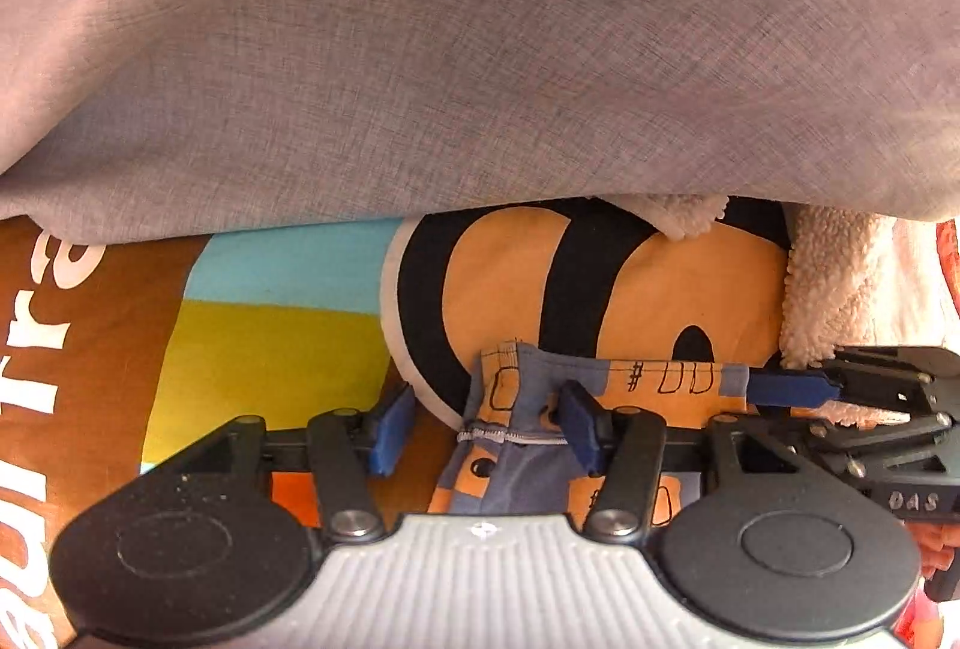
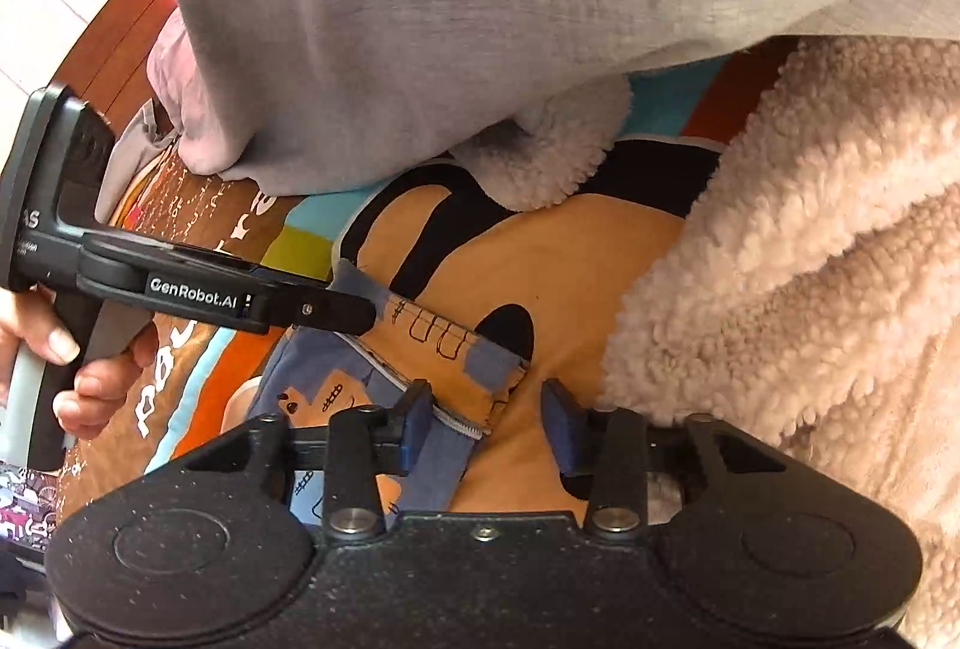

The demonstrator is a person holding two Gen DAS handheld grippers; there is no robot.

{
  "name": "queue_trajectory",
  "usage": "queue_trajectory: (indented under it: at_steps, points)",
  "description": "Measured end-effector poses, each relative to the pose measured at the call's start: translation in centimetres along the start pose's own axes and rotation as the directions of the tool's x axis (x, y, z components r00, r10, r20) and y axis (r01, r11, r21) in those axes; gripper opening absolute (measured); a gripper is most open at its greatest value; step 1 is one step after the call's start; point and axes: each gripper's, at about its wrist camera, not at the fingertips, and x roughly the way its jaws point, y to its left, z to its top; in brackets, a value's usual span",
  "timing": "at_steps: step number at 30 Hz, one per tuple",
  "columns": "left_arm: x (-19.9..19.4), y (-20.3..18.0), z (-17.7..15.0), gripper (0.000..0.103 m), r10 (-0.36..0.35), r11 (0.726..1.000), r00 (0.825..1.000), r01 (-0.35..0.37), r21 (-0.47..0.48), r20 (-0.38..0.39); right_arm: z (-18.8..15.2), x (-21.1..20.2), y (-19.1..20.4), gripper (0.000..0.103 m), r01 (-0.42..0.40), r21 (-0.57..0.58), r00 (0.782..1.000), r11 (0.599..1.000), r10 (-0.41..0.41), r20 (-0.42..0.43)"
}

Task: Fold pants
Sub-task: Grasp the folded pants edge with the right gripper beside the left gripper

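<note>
clearly the fold has barely begun: the small patterned pants lie bunched on the printed bedspread, beside the fleece blanket and below a hanging grey cloth. both the left gripper and the right gripper stand wide open over the waistband, holding nothing. next, each must close on a waistband corner.
</note>
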Motion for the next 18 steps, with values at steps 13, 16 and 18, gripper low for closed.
queue_trajectory:
  at_steps: [13,16,18]
  points:
    - [-4.1,1.3,-2.3,0.059,0.049,0.887,0.998,-0.03,-0.461,0.028,0.9,-0.3,-1.7,0.01,-0.087,-0.038,0.996,0.996,0.087,0.01]
    - [-5.3,1.8,-2.6,0.059,0.015,0.846,1.0,-0.004,-0.533,0.017,0.8,-1.1,-0.5,0.01,-0.082,-0.14,0.996,0.987,0.088,0.03]
    - [-5.6,1.9,-3.2,0.059,-0.079,0.801,0.996,0.085,-0.592,0.037,0.6,-1.8,0.7,0.01,-0.059,-0.251,0.996,0.966,0.073,0.047]
